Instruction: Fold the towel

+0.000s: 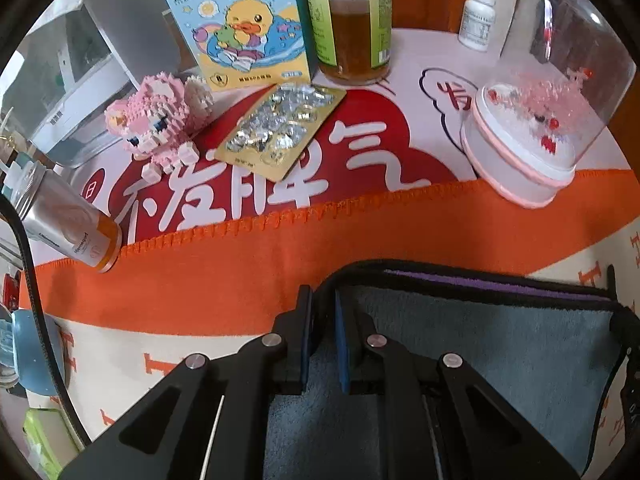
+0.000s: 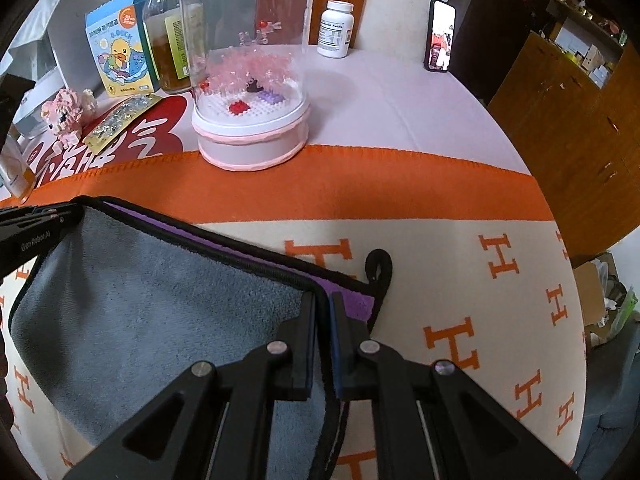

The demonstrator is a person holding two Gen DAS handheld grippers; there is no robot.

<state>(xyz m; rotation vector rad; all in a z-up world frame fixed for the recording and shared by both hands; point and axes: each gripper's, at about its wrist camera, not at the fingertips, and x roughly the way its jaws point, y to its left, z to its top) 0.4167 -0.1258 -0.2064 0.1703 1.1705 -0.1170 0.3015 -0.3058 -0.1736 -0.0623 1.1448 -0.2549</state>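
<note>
The towel [image 1: 500,344] is grey on one face and purple on the other, with black piping. It lies folded over on the orange and cream blanket, grey face up, with a purple strip showing along its far edge [image 2: 224,246]. My left gripper [image 1: 323,304] is shut on the towel's far left corner. My right gripper [image 2: 323,308] is shut on the far right corner, beside the towel's black hanging loop [image 2: 378,266]. The left gripper also shows at the left edge of the right wrist view [image 2: 40,222].
The blanket [image 2: 460,208] covers the table. Behind the towel stand a domed pink brick display [image 2: 250,92], a foil blister pack [image 1: 280,128], a pink brick figure [image 1: 156,120], a duck box [image 1: 236,24], a tea bottle [image 1: 352,20], a white pill bottle [image 2: 336,28], a phone [image 2: 440,36] and a lying can [image 1: 68,220].
</note>
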